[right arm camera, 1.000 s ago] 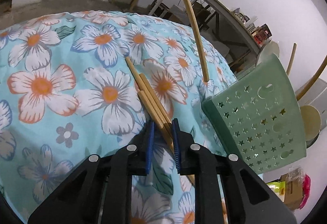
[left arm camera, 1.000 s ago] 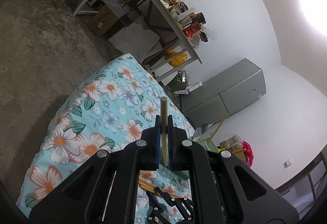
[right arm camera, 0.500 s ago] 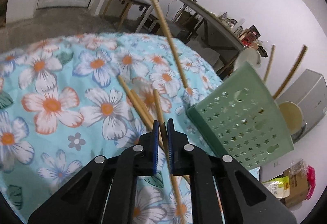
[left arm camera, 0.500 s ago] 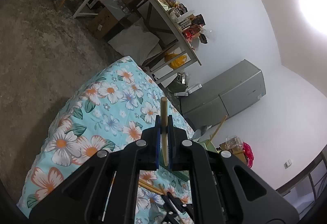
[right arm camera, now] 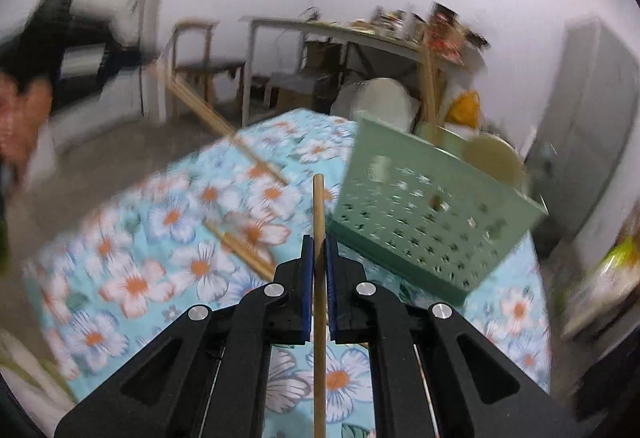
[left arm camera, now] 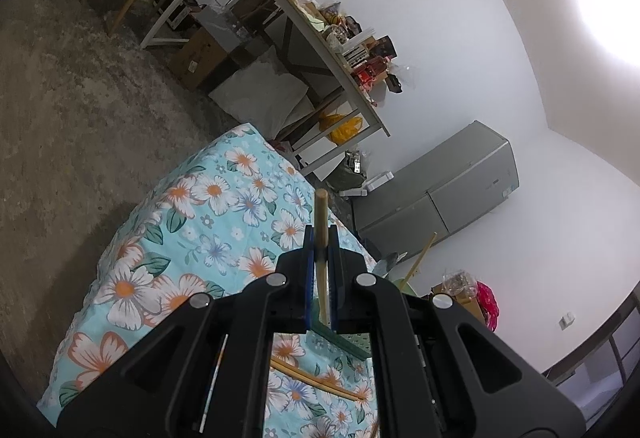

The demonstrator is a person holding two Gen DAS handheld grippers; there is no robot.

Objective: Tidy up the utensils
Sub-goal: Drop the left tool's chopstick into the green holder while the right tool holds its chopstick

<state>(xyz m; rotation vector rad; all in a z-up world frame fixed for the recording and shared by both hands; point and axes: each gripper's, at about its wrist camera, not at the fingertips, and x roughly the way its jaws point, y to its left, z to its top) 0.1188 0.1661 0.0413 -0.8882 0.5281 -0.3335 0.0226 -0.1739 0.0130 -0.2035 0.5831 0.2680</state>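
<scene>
Right gripper jaws pinched one wooden chopstick, its tip just short of green basket. Loose chopsticks lay on floral cloth, near basket's left side. Left gripper jaws pinched another chopstick, upright, basket corner just beyond. More chopsticks and pale round utensils stood inside basket. Table and fridge were well behind basket; view blurred.

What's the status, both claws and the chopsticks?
Left claw shut on a chopstick. Right claw shut on another chopstick. Green basket ahead-right, path unobstructed.
</scene>
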